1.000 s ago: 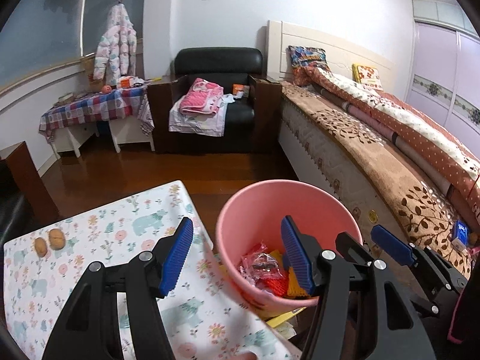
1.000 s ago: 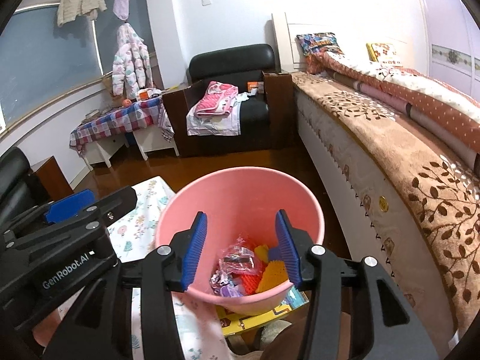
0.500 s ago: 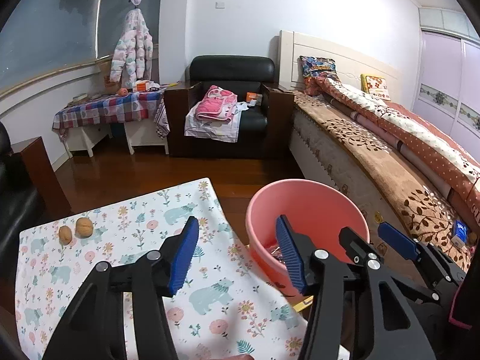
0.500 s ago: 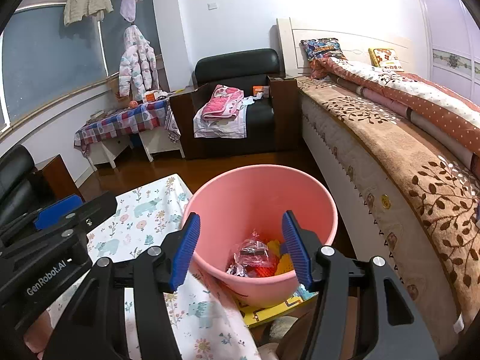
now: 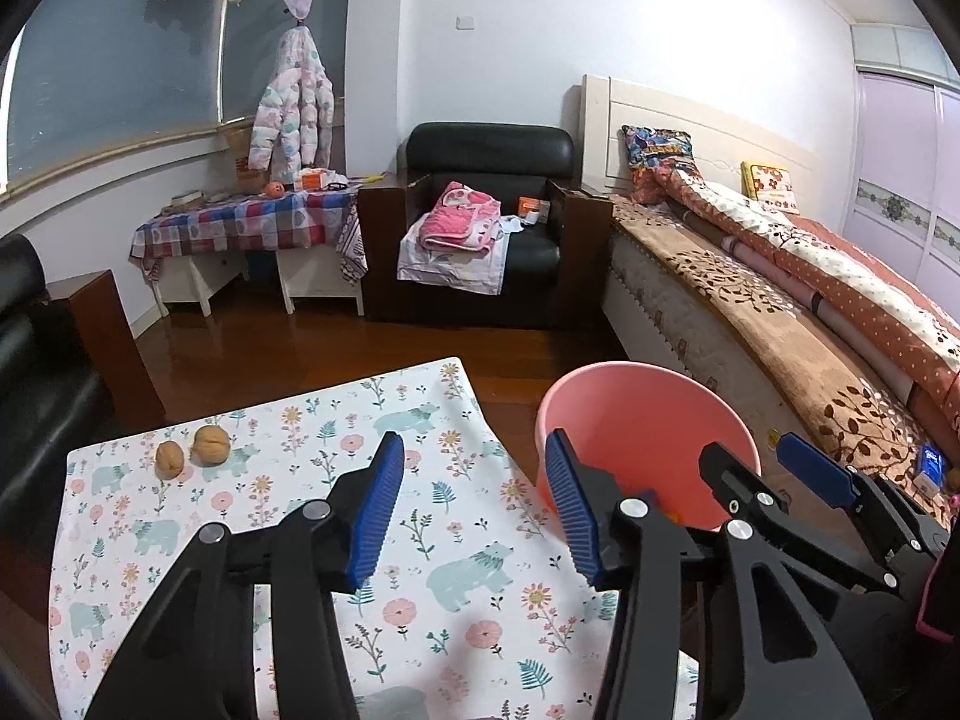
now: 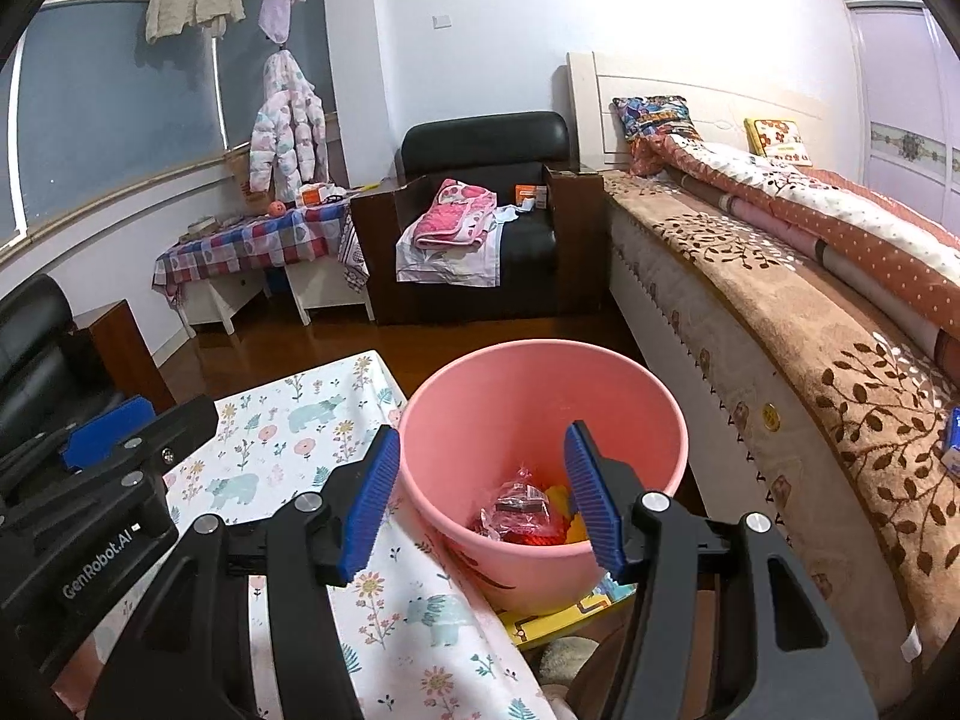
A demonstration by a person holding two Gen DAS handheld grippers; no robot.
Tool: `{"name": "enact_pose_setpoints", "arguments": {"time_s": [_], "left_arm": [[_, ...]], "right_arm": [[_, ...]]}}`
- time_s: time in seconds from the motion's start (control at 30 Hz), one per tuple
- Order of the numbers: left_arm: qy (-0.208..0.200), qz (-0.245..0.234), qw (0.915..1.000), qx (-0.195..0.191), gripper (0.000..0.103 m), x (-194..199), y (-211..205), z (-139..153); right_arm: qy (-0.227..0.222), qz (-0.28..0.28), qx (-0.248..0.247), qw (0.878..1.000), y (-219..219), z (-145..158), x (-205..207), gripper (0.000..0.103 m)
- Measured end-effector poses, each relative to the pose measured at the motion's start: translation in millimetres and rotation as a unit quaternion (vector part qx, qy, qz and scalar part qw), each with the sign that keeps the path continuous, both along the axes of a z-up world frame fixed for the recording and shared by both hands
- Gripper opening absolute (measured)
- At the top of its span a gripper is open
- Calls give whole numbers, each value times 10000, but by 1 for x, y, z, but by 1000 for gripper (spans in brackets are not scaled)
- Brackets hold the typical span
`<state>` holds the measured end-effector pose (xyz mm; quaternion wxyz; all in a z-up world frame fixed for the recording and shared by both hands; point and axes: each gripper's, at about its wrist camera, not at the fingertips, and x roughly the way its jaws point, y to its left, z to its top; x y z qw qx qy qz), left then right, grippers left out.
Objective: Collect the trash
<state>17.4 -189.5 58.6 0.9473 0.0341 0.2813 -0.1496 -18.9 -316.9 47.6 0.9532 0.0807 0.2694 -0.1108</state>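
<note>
A pink bin (image 5: 648,420) (image 6: 540,396) stands on the floor by the table's right edge. It holds a red wrapper (image 6: 522,507) and yellow scraps (image 6: 570,525). Two walnuts (image 5: 189,453) lie on the floral tablecloth (image 5: 300,480) at the far left. My left gripper (image 5: 474,504) hovers over the cloth just left of the bin, its jaws closing with nothing between them. Above the bin's near rim, my right gripper (image 6: 480,501) is open and empty. Each gripper also shows at the edge of the other's view.
A bed (image 6: 780,300) runs along the right, close to the bin. A black armchair (image 5: 486,228) with folded clothes and a plaid-covered side table (image 5: 240,228) stand at the back wall. A yellow book (image 6: 558,618) lies under the bin. A black sofa (image 6: 36,360) sits left.
Both grippers have drawn back and up from the bin, so more of the tablecloth shows. The left jaws have narrowed. The right jaws have widened a little.
</note>
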Motion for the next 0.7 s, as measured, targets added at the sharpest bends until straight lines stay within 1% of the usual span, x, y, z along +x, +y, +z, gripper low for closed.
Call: {"name": "enact_pose_setpoints", "arguments": {"time_s": [0.2, 0.7], "left_arm": [[-5, 26, 10000, -66, 48, -4, 7, 2], [-29, 56, 9999, -95, 48, -7, 14, 3]], "right_arm": [[-26, 28, -68, 10000, 9, 4, -3, 58], [-27, 59, -124, 9999, 15, 8, -6, 58]]}}
